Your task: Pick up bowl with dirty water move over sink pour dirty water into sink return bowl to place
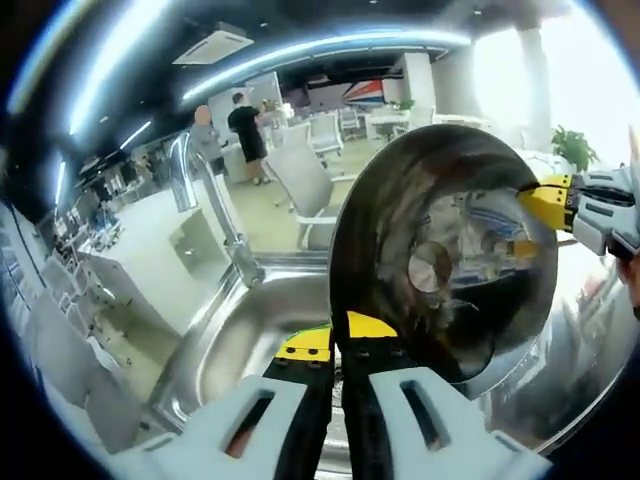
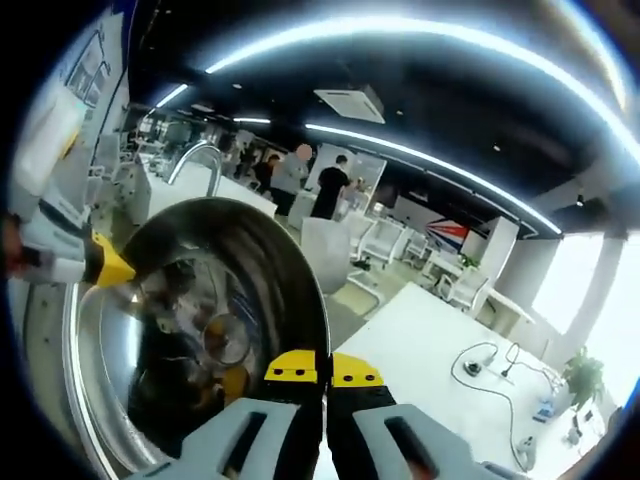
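Bowl (image 1: 440,260) tipped on edge over the sink (image 1: 240,340), by the faucet (image 1: 205,190) corner. Left gripper (image 1: 337,345) pinched on the near rim, right gripper (image 2: 322,372) on the opposite. Best tilted steadily, mouth toward basin, both grips firm.

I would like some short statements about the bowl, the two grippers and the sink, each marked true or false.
1. Both grippers grip the bowl rim. True: the left gripper and the right gripper are shut on it.
2. The bowl is tipped on its side above the sink. True.
3. The bowl is blue plastic. False: it is shiny metal.
4. The faucet stands behind the sink. True.
5. The bowl rests flat on the white counter. False: it is held up.
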